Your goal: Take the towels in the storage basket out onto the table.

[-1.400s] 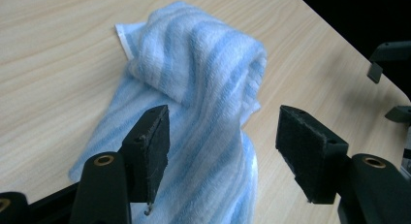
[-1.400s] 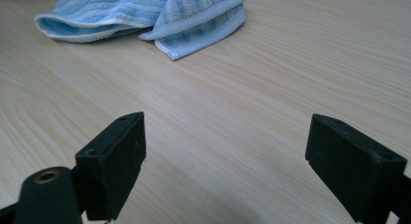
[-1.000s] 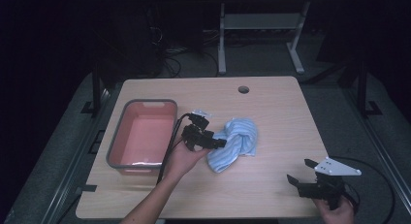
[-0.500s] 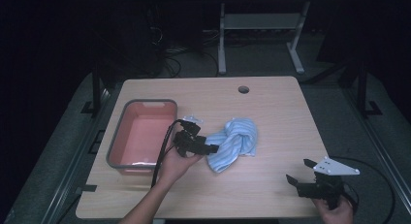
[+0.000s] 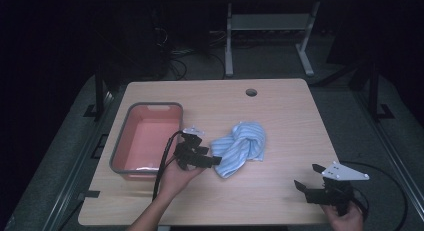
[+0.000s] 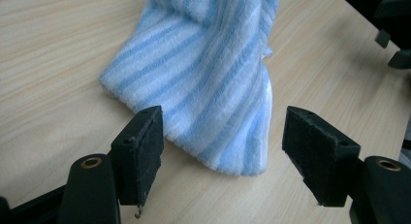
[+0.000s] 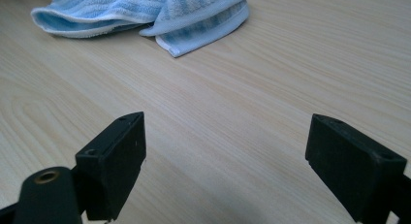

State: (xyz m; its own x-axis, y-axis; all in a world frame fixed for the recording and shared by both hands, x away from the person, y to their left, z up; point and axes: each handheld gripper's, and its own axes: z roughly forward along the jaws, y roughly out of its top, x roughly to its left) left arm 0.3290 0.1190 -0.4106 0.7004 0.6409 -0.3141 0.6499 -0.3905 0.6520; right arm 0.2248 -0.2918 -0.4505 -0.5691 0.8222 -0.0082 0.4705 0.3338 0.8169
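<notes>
Towel's far folds are cut off at the top of both gripper views; bunched, so its underside is hidden. Pink tub sits just left of the left gripper, nothing blocking. Towel lies mid-table, long axis running from near-left to far-right. Left gripper's jaws gape wide around its near corner, not pinching. Right gripper well apart, jaws spread, empty.

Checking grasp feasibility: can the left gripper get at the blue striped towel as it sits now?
Probably yes. The left gripper is open with the corner of the towel lying on the table right ahead of its jaws, nothing between them. The pink tub sits off to its other side, out of the way.
</notes>
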